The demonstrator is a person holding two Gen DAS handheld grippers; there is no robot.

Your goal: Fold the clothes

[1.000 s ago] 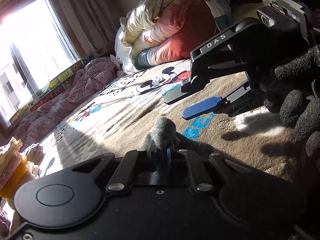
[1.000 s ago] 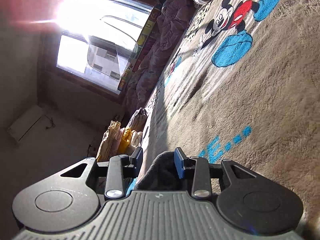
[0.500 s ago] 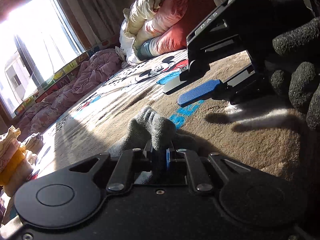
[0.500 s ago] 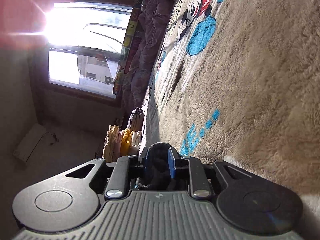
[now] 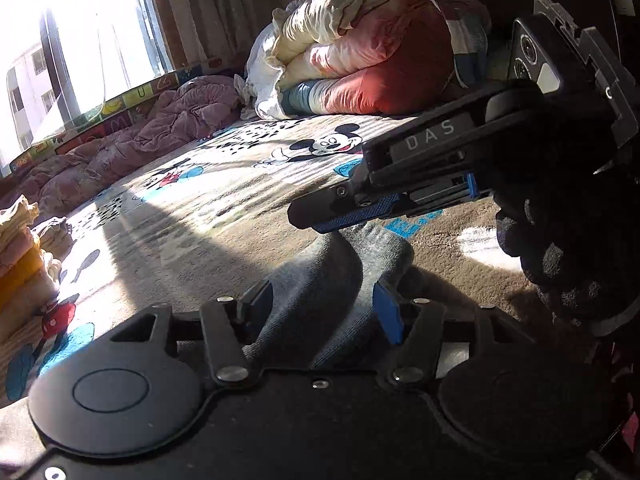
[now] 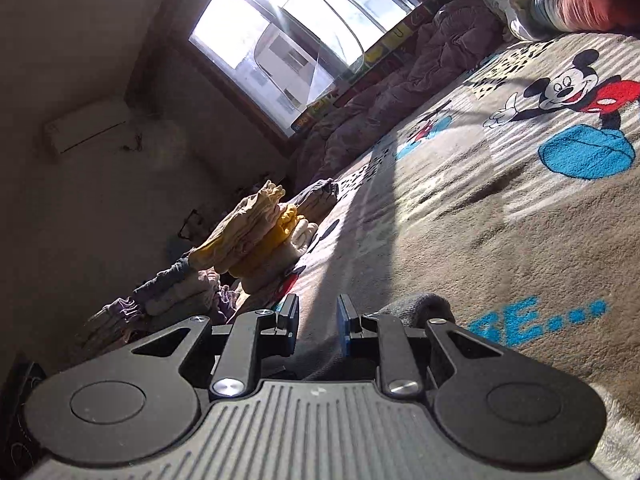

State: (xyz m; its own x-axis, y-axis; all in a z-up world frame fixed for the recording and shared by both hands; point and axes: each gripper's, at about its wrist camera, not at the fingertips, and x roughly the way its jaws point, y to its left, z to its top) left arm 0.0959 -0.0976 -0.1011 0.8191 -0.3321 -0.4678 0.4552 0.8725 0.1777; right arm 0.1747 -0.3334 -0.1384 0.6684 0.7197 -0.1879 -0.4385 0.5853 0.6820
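A grey sock (image 5: 320,292) lies bunched on the Mickey Mouse blanket (image 5: 224,200). My left gripper (image 5: 324,312) is open, its blue pads standing either side of the sock without pinching it. My right gripper (image 5: 316,216) shows in the left wrist view, hovering just above the far end of the sock. In the right wrist view my right gripper (image 6: 318,322) is open with a narrow gap, and the sock (image 6: 424,308) lies just right of its fingers.
A stack of folded yellow and cream clothes (image 6: 260,236) sits at the blanket's left edge, also in the left wrist view (image 5: 20,248). Rolled quilts (image 5: 360,48) lie at the bed's far end. A purple duvet (image 5: 120,148) runs along the window side.
Both grippers were shut on the sock half a second ago; both have opened and let it go. The sock now lies slack on the blanket. The right gripper has swung level.
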